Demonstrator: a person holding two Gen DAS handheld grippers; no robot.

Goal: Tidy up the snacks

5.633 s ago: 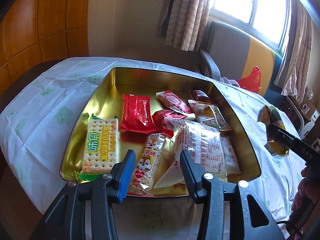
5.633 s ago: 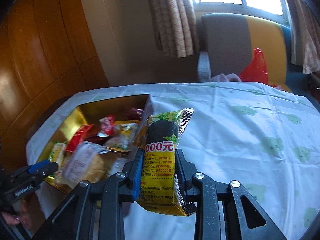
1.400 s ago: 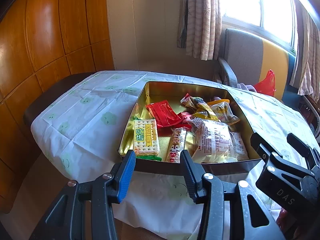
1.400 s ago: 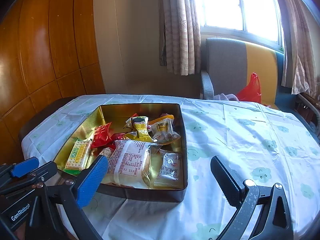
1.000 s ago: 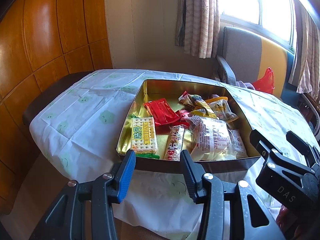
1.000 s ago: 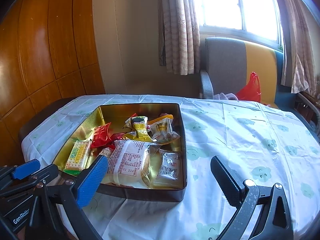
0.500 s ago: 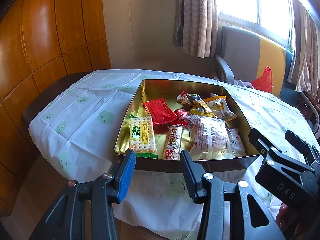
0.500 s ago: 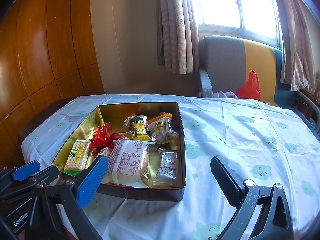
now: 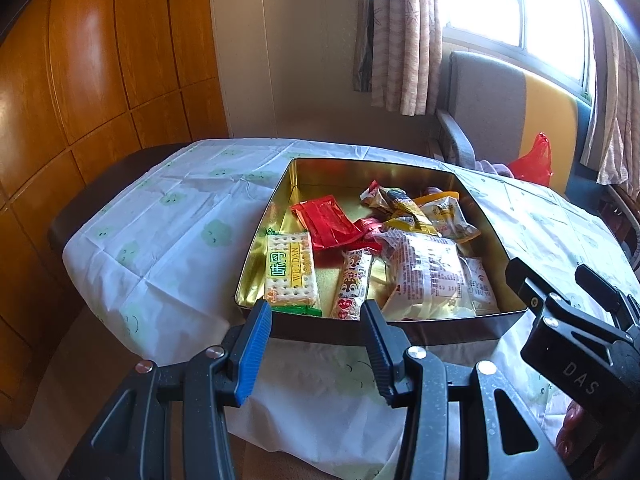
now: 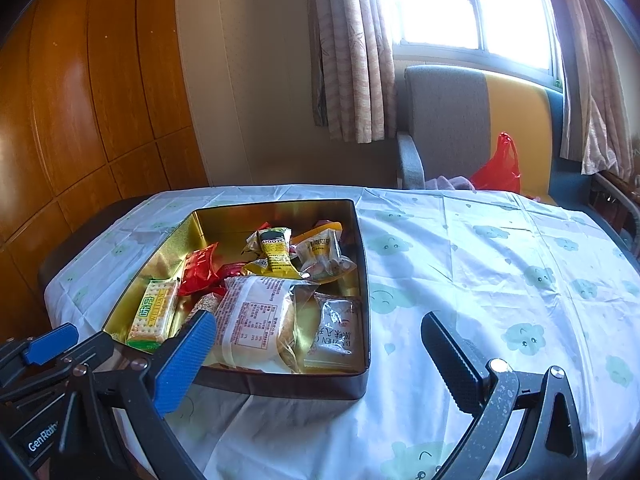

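Note:
A gold-lined metal tin sits on the table and holds several snack packets. Among them are a Weidan cracker pack, a red packet, a large clear bread pack and the yellow-green packet at the back. My left gripper is open and empty, held off the tin's near edge. My right gripper is wide open and empty, near the tin's near right corner; it also shows in the left wrist view.
The table wears a white cloth with green smiley clouds. An armchair with a red plastic bag stands behind it under the window. Wooden wall panels are to the left.
Since 5.6 s ago my right gripper let go of the yellow-green packet, which now lies in the tin. Both grippers have drawn back from the tin; little moved in the last second.

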